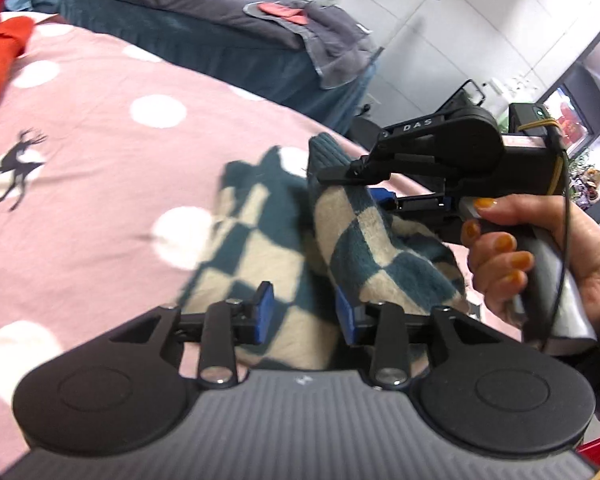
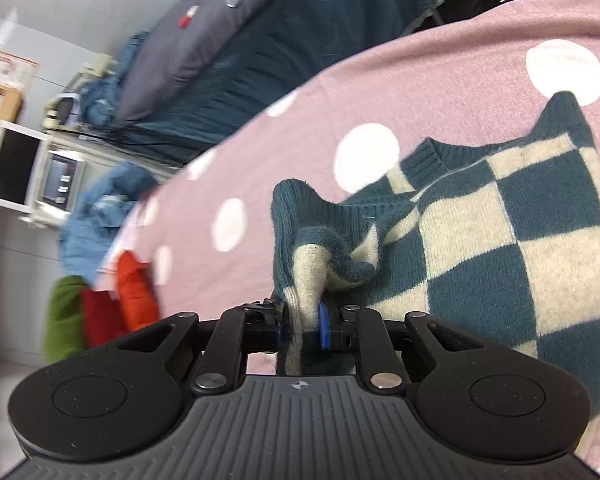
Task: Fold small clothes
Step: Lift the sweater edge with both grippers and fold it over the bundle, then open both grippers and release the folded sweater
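A teal and cream checkered sweater [image 1: 260, 240] lies on the pink dotted bedspread [image 1: 100, 128]. My left gripper [image 1: 305, 313] hovers just over it, its blue pads apart and not pressing on the cloth seen between them. My right gripper [image 1: 356, 188], held by a hand with orange nails [image 1: 508, 256], is shut on a raised fold of the sweater. In the right wrist view that gripper [image 2: 302, 330] pinches the cream and teal edge near the ribbed hem, and the rest of the sweater [image 2: 500, 248] spreads to the right.
Folded orange, red and green clothes [image 2: 136, 296] sit at the bedspread's edge; the orange piece [image 1: 0, 60] also shows at the upper left. A blue denim garment [image 2: 100, 216] lies beyond. A second bed with dark covers [image 1: 180, 8] stands behind.
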A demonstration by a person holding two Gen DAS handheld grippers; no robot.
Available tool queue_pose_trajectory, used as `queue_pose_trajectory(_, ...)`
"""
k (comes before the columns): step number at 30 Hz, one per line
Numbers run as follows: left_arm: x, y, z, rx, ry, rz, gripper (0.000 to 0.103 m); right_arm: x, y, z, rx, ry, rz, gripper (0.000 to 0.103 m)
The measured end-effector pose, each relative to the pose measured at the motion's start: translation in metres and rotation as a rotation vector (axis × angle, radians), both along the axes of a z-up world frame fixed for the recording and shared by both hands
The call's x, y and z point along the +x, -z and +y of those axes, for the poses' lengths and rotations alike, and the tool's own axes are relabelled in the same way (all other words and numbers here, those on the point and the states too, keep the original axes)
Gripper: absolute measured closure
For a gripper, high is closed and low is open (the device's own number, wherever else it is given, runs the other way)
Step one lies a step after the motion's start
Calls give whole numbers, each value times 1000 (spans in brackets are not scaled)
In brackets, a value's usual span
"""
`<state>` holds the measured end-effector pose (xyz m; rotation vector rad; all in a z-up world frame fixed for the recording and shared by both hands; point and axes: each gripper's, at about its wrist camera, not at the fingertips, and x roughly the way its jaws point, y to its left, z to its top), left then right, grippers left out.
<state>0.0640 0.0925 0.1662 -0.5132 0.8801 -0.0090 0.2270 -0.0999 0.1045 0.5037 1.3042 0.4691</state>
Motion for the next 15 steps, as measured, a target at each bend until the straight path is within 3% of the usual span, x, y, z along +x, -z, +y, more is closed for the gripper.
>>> queue_pose_trajectory(2, -5, 1, 8, 25, -14, 18, 49, -2, 6, 4, -19, 12, -9, 59)
queue_pose_trajectory(5, -9, 2, 20, 39, -30, 28, 43, -2, 11, 11, 18, 21, 9, 43)
queue_pose_trajectory(8, -9, 1, 28, 62, -44, 45, 32, -4, 4, 16, 27, -14, -24, 39)
queue_pose_trajectory(12, -10, -2, 30, 55, -32, 50, 31, -10, -17, 12, 2, -67, -117, 37)
queue_pose_trajectory(15, -8, -5, 26, -9, 4, 43, 31, -21, -33, 5, -47, -90, -193, 33)
